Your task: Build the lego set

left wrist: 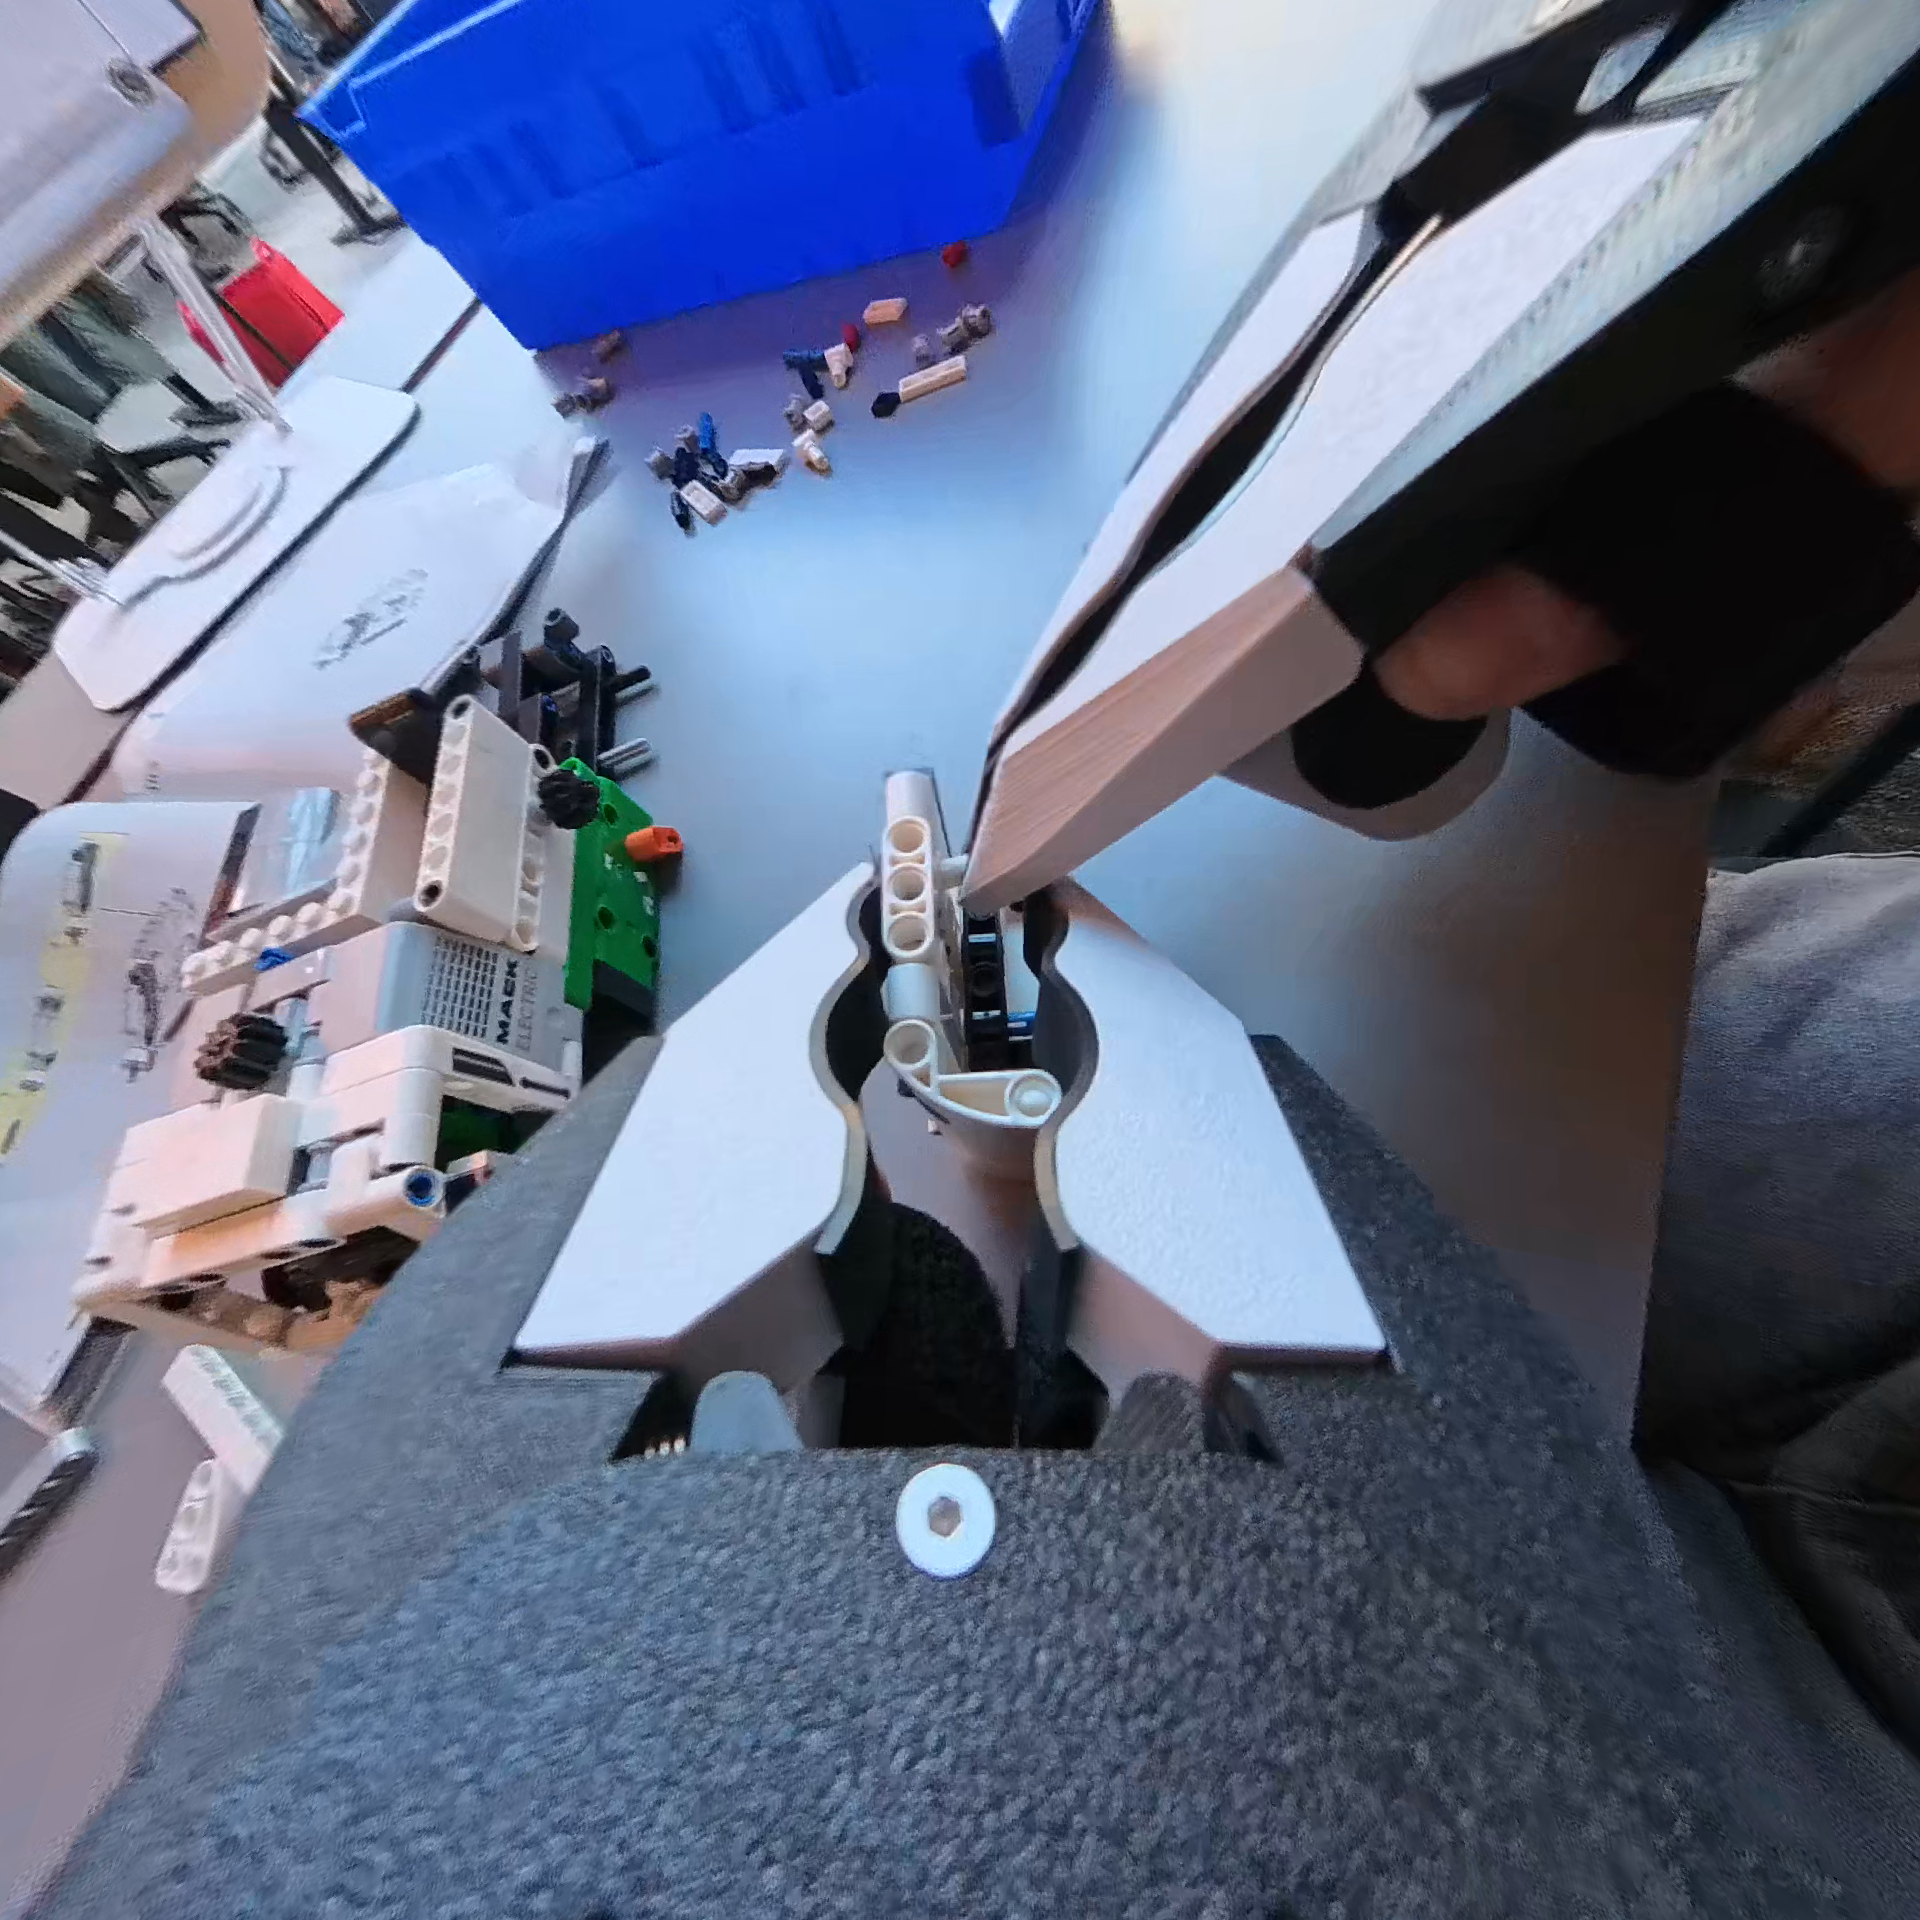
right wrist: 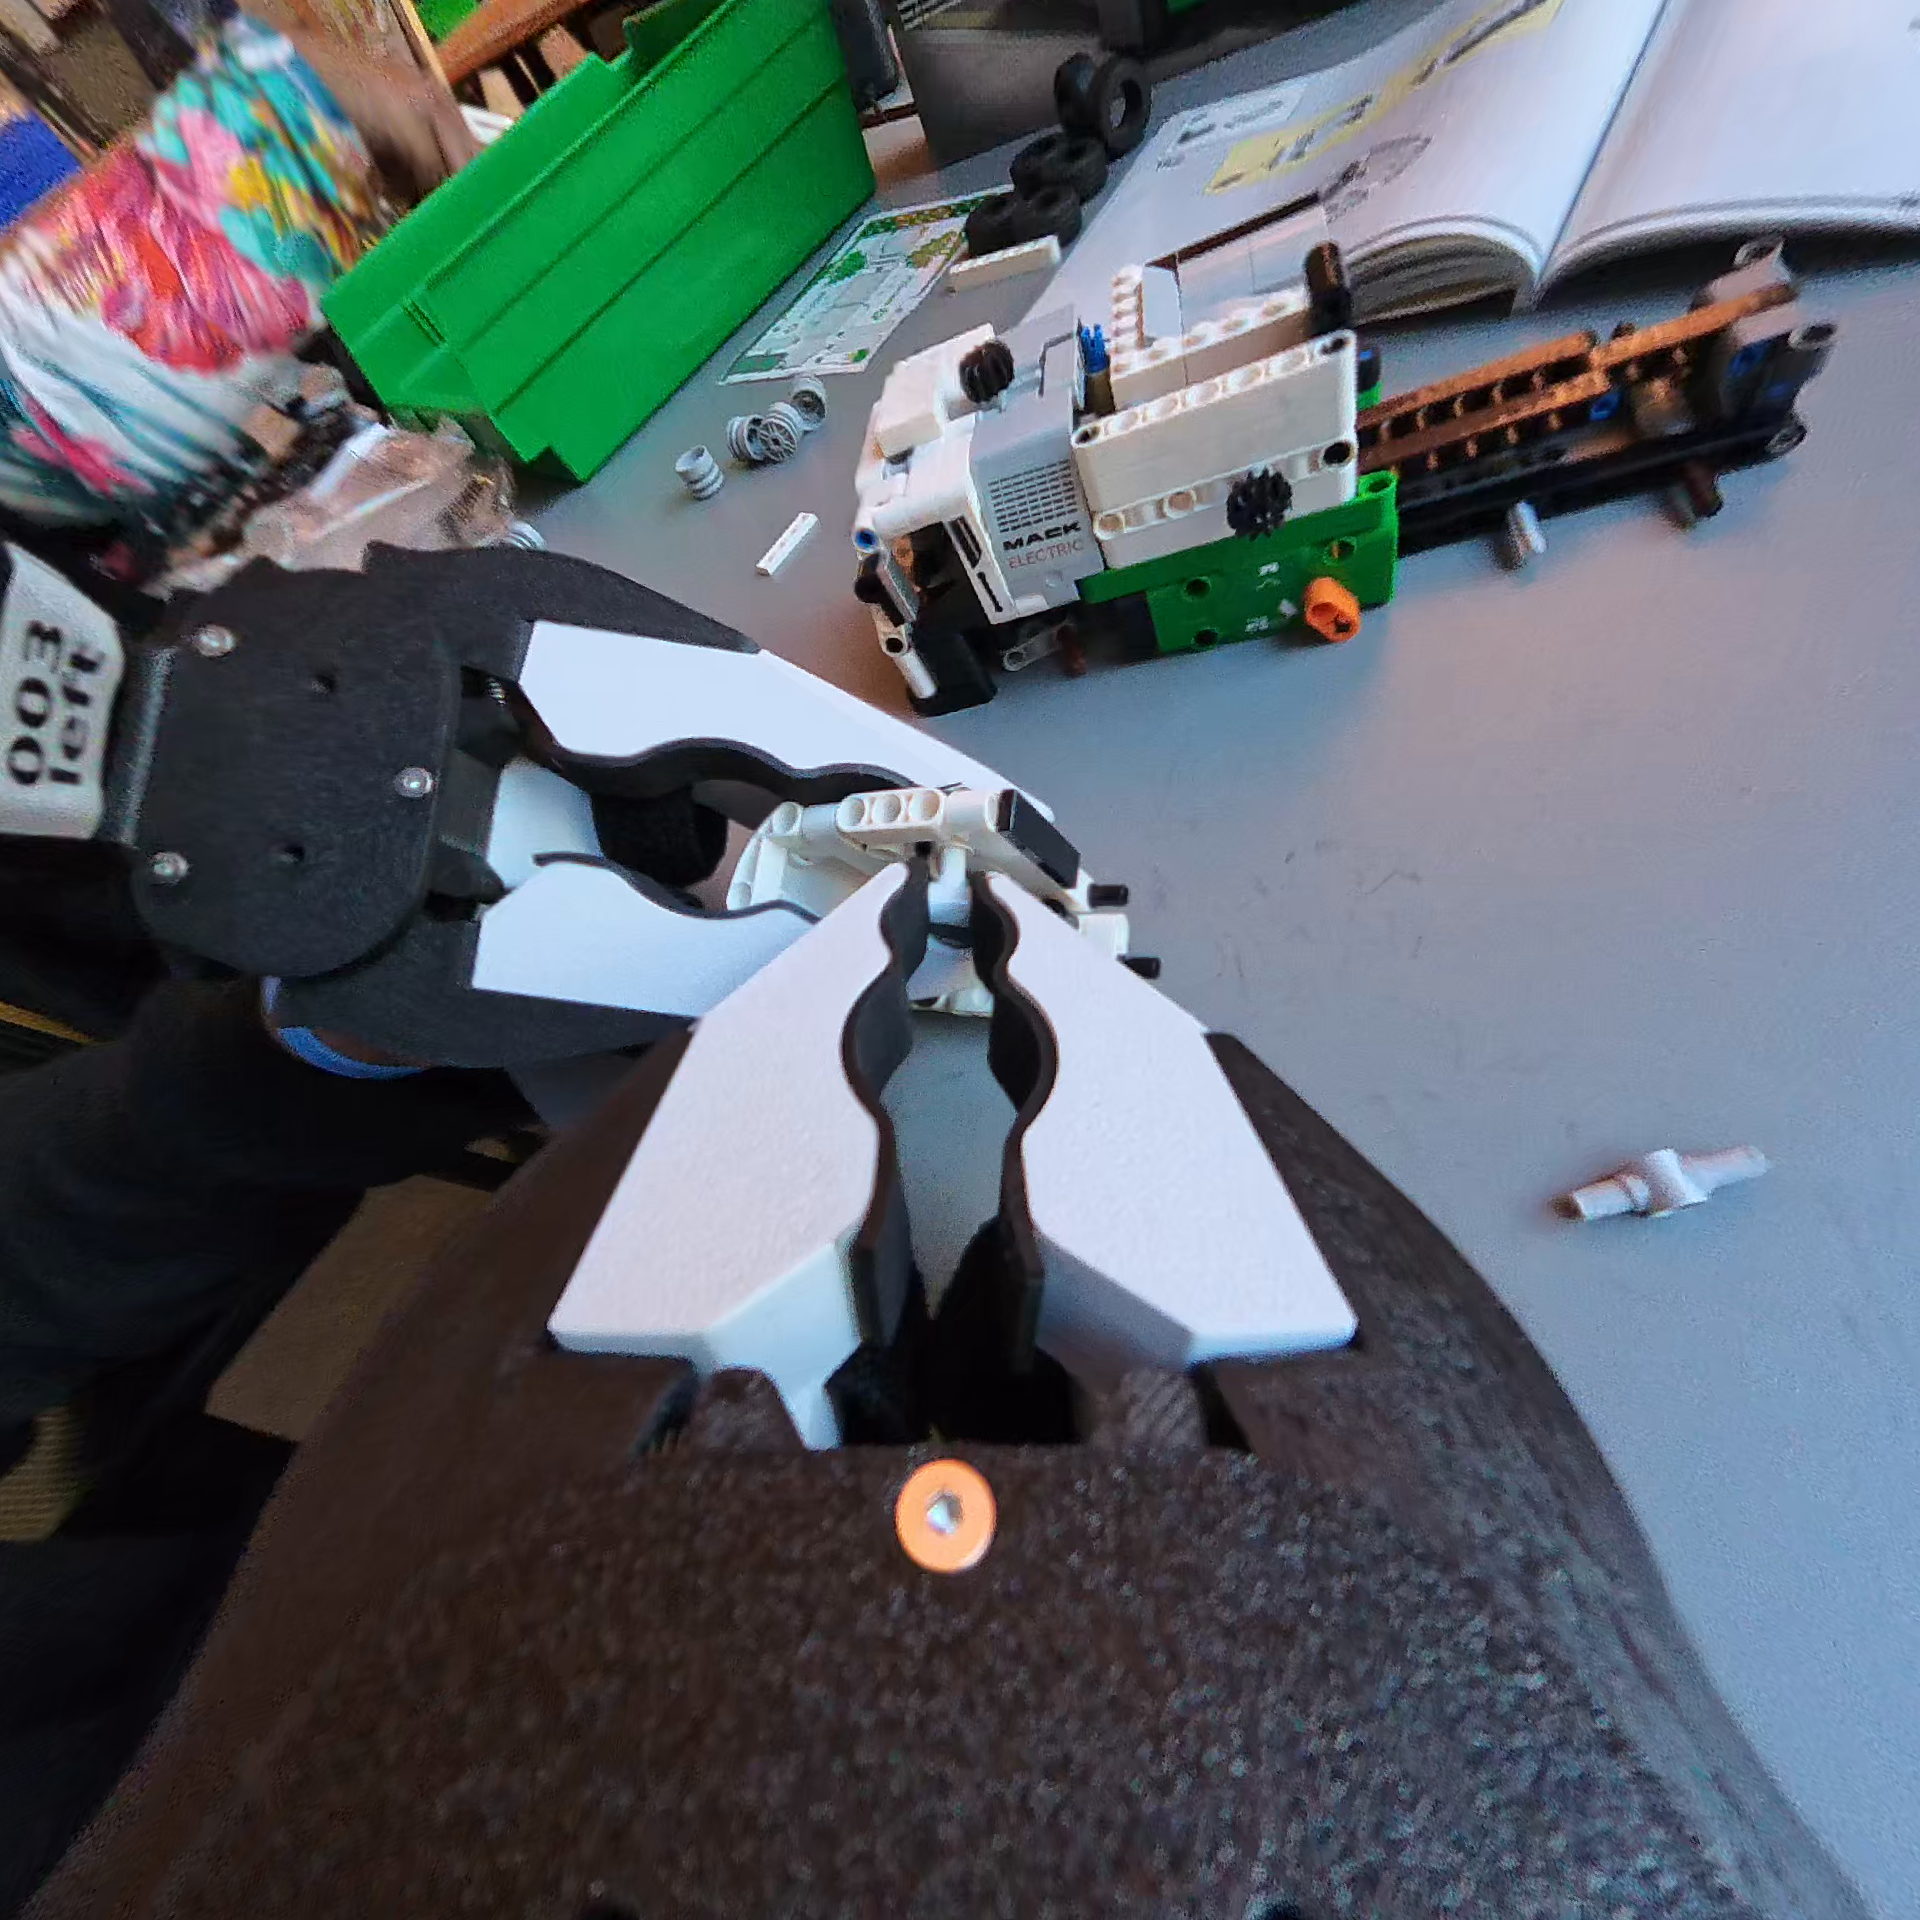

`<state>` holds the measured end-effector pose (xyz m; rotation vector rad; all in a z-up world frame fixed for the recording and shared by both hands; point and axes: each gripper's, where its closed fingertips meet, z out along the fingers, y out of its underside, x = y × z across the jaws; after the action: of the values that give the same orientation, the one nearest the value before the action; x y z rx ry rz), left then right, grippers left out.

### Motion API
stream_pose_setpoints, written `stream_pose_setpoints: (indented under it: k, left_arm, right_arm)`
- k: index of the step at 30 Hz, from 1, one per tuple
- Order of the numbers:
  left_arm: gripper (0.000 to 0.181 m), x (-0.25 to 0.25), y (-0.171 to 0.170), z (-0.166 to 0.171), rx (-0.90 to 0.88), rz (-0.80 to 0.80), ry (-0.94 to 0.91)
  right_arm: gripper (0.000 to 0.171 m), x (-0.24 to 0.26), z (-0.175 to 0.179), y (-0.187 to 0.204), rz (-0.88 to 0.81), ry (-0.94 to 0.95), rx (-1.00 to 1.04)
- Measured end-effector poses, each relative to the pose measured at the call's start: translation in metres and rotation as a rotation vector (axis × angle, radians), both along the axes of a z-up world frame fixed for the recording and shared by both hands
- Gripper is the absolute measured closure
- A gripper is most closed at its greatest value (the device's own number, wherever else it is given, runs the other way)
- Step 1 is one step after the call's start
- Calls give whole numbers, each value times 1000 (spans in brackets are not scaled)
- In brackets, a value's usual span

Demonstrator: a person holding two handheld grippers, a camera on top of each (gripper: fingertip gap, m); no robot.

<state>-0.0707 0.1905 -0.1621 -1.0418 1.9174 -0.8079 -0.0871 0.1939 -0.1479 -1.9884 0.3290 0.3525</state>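
Note:
My left gripper (left wrist: 951, 935) is shut on a white sub-assembly (left wrist: 912, 896) of beams with a black part, held above the grey table. In the right wrist view the sub-assembly (right wrist: 894, 810) sits between the left gripper's fingers (right wrist: 727, 707). My right gripper (right wrist: 942, 875) comes at it from the side, its tips pinched on a small part at the sub-assembly's edge. In the left wrist view the right gripper (left wrist: 985, 883) reaches in from the upper right with its tip against the white beam. The part-built white and green truck (right wrist: 1122, 488) lies on the table; it also shows in the left wrist view (left wrist: 447, 966).
A blue bin (left wrist: 675, 156) and several loose small pieces (left wrist: 810, 416) lie beyond. A green bin (right wrist: 623, 239), black tyres (right wrist: 1060, 156), grey hubs (right wrist: 769, 431), an open instruction booklet (right wrist: 1558, 156), a black chassis frame (right wrist: 1579, 405) and a loose white axle piece (right wrist: 1662, 1190) are on the table. Left and right tips are no more than a few centimetres apart.

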Motion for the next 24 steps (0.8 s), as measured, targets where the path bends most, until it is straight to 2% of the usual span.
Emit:
stream_pose_setpoints:
  k: [5,13,19,22,24]
  left_arm:
    - [159,1,0,-2,-64,-4,44]
    - [160,1,-1,-3,-102,-18,69]
    - [159,0,-3,-3,-124,-35,82]
    - [159,-4,-11,-2,-154,-98,90]
    - [159,-10,-19,1,-191,-173,100]
  right_arm:
    - [164,0,-1,2,17,166,8]
    - [162,-1,-3,3,48,166,15]
    - [149,1,15,-6,107,224,99]
    - [146,18,31,-17,185,112,203]
    - [138,22,35,-20,313,-2,251]
